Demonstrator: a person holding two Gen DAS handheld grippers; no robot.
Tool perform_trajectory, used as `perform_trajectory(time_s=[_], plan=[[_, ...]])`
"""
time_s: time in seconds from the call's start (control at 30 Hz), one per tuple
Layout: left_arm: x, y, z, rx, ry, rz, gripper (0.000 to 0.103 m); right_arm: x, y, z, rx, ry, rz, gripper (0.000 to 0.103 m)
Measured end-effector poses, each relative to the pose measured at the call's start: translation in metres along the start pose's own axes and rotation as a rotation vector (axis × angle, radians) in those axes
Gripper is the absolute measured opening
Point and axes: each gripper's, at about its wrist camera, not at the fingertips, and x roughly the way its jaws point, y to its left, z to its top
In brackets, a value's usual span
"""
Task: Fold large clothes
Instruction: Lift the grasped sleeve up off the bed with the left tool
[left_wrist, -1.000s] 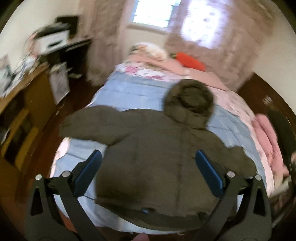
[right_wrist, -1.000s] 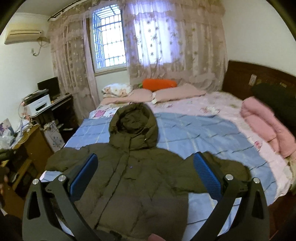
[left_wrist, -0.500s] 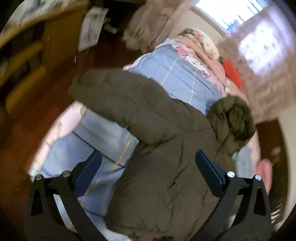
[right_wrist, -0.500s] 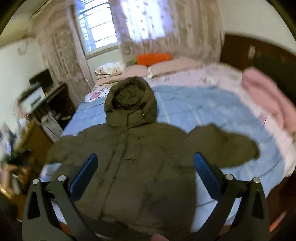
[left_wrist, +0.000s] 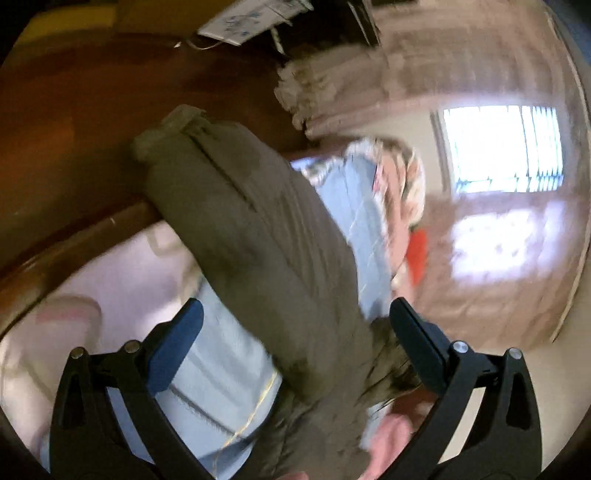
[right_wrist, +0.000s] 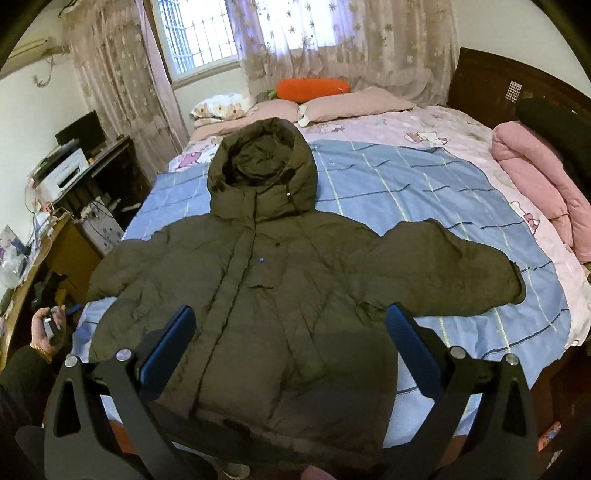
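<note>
Left tool (left_wrist: 295, 325) gapes above jacket (right_wrist: 258, 288) sleeve (left_wrist: 251, 229).

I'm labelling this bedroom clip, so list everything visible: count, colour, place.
Olive hooded puffer jacket: one, spread front-up, sleeves out, on the bed.
Blue checked sheet: one, under the jacket.
Pink cartoon-print bedspread: one, covering the bed.
Orange carrot-shaped cushion: one, by the window.
Pink pillows: two, beside the cushion.
Floral pillow: one, left of them.
Pink folded quilt: one, bed's right edge.
White printer: one, on the dark desk.
Left gripper: fingers open, over the sleeve.
Right gripper: fingers open, above the hem.
</note>
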Motion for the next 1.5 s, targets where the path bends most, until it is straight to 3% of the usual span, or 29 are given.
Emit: perform_trajectory(time_s=[0.3,0.67,0.77,0.83,0.97,1.03,1.13,1.23,1.4,1.5], plan=[[0.016,0.036,0.041,-0.037,0.007,0.085,0.101,0.018,0.002,-0.004,-0.004,0.054,0.007,0.102],[0.069,0.071,0.091,-0.104,0.03,0.079,0.1,0.044,0.007,-0.013,-0.005,0.129,-0.013,0.102],[0.086,0.079,0.097,-0.099,0.058,0.133,0.086,0.049,0.009,-0.014,-0.005,0.137,-0.029,0.102],[0.089,0.082,0.1,-0.107,0.052,0.114,0.071,0.053,0.009,-0.015,-0.011,0.144,-0.036,0.102],[0.094,0.083,0.106,-0.096,0.082,0.105,0.058,0.058,0.011,-0.017,-0.019,0.159,-0.037,0.102],[0.093,0.08,0.108,-0.079,0.089,0.106,0.033,0.059,0.013,-0.018,-0.023,0.166,-0.03,0.102],[0.089,0.074,0.108,-0.049,0.056,0.086,0.015,0.061,0.014,-0.019,-0.026,0.179,-0.023,0.102],[0.084,0.065,0.104,0.012,0.007,0.061,0.007,0.062,0.013,-0.02,-0.021,0.184,-0.025,0.102],[0.058,0.029,0.094,0.217,-0.148,0.075,0.004,0.062,0.012,-0.02,-0.012,0.181,-0.027,0.102],[0.045,0.005,0.088,0.319,-0.182,0.091,0.003,0.06,0.012,-0.02,-0.012,0.18,-0.02,0.102]])
